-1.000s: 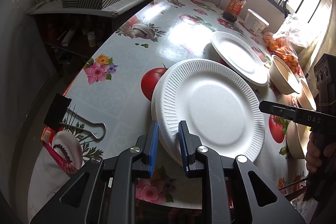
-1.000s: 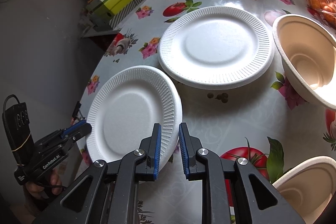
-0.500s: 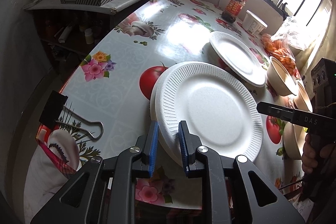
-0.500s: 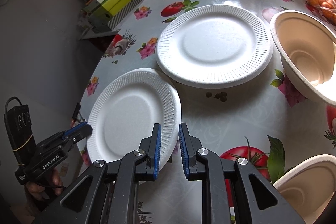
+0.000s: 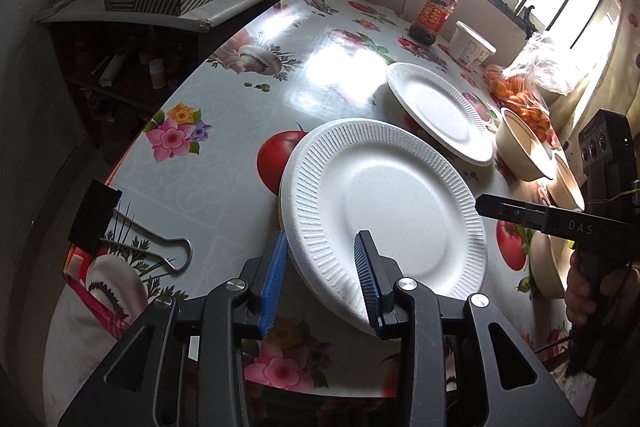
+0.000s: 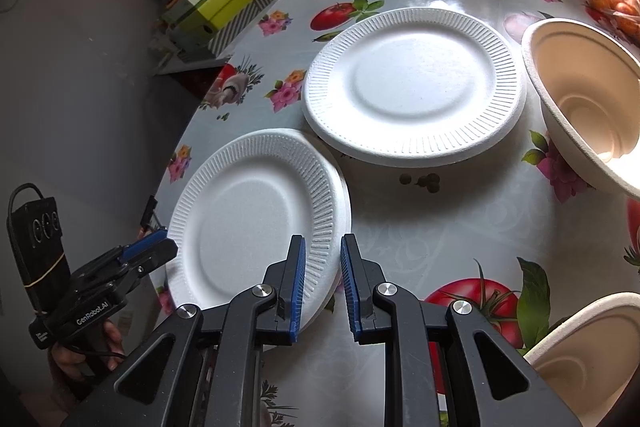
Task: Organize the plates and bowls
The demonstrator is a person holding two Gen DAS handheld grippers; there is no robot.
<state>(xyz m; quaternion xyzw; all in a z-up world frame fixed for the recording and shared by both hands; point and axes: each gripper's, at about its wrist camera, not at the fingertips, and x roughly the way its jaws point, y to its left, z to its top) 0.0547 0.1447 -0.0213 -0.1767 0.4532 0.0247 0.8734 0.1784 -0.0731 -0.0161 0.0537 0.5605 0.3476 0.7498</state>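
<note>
1. Plates: a near white plate (image 5: 384, 211) is stacked on another at the table (image 5: 224, 163) edge; a second plate (image 6: 412, 87) lies farther, beside a bowl (image 6: 588, 99).
2. The left gripper (image 5: 322, 281) is opening, and the plate rim is seen between its jaws.
3. The right gripper (image 6: 322, 287) is closed and empty, just right of the near plate.

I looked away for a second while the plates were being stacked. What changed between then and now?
The left gripper is opening, letting go of the near plate's rim, which lies between its jaws. The right gripper stayed shut over that plate's other edge; the far plate and bowls unmoved.
</note>
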